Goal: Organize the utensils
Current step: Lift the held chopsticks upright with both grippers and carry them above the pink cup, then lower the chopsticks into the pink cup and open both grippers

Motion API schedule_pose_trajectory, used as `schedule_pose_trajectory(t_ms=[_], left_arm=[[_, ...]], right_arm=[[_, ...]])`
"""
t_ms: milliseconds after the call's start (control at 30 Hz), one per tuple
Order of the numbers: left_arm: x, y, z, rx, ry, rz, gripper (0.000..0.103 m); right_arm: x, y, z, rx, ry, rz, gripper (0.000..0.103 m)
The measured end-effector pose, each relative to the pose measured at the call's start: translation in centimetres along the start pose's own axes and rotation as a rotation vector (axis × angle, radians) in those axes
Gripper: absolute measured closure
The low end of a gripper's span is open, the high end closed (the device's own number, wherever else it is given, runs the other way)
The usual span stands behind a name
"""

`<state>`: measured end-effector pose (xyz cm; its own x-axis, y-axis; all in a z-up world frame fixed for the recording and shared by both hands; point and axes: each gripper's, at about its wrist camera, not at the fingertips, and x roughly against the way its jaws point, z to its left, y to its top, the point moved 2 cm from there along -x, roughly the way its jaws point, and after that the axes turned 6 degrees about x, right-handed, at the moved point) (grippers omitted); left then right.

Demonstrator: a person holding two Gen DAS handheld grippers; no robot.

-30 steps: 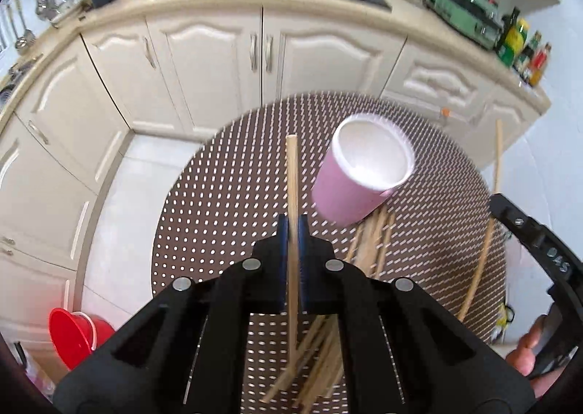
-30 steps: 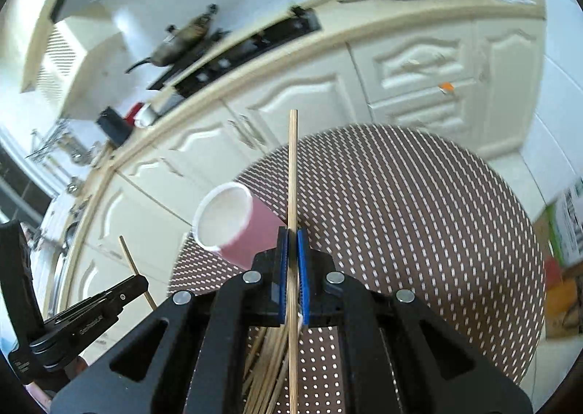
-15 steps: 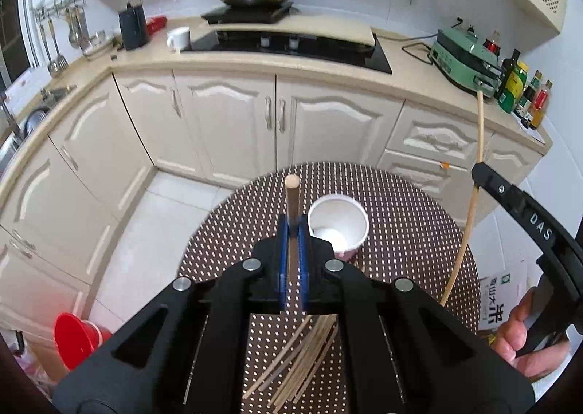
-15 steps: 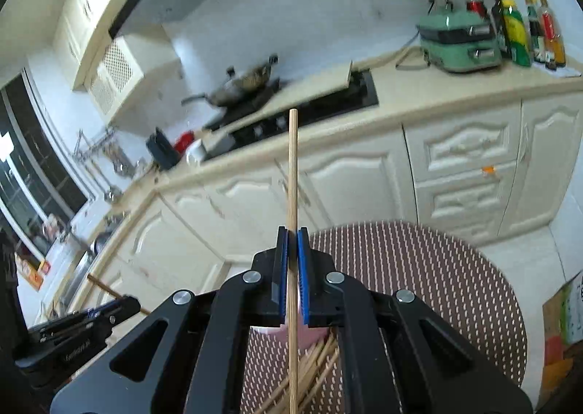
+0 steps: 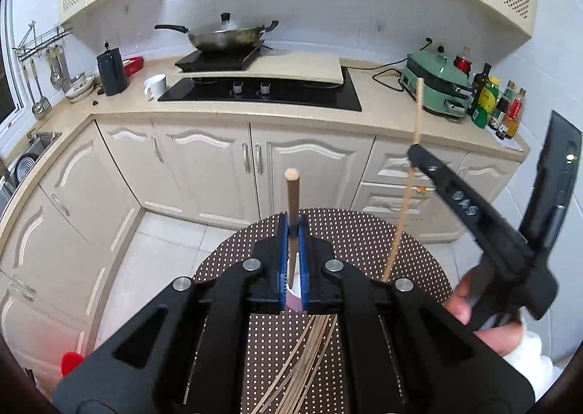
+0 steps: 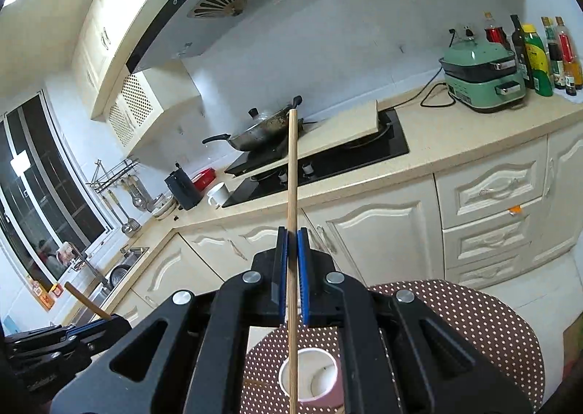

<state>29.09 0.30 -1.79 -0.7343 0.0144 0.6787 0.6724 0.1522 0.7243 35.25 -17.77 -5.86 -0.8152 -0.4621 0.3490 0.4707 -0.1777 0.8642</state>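
Since a second ago, both chopsticks have been lifted clear of the loose pile (image 5: 302,359) on the dotted worktop (image 5: 364,239). The left hand-held gripper (image 5: 292,232) is clamped on a darker chopstick (image 5: 291,192); the right hand-held gripper (image 6: 290,239) is clamped on a pale chopstick (image 6: 292,166). The pink cup (image 6: 313,377), earlier seen tilted, now appears to stand upright below the right stick, though it is partly hidden. Dropping the sticks into the cup is judged the likely next step.

Wooden chopstick (image 6: 292,173) – matt; glossy black cooktop (image 5: 269,91); dotted cloth table cover (image 6: 484,319).
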Motion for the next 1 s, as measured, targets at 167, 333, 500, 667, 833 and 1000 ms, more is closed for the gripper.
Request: schedule_pose_trajectory(t_ms=[167,333,500,667,833,1000], left_arm=[[-1.4,0.3,-0.1,-0.006,-0.01,0.01,0.097],[-4.1,-0.6,0.4,0.008,-0.031,0.033,0.097],[-6.9,-1.6,0.9,0.013,-0.042,0.051,0.097],[-9.9,-2.8,1.1,0.008,-0.054,0.082,0.097],[-12.5,-3.9,1.6,0.014,-0.081,0.098,0.097],[-14.4,-4.9,1.8,0.009,-0.114,0.088,0.097]], right_arm=[[-2.2,-0.9,0.7,0.038,-0.013,-0.019,0.099],[-4.3,-2.9,0.1,0.046,-0.006,-0.009,0.099],[-6.6,-5.0,-1.0,0.039,0.003,0.018,0.099],[-7.9,-7.6,-1.7,0.057,0.023,0.053,0.099],[-8.2,-9.7,-1.8,0.074,0.048,0.098,0.098],[-7.7,-11.3,-1.6,0.094,0.063,0.134,0.098]])
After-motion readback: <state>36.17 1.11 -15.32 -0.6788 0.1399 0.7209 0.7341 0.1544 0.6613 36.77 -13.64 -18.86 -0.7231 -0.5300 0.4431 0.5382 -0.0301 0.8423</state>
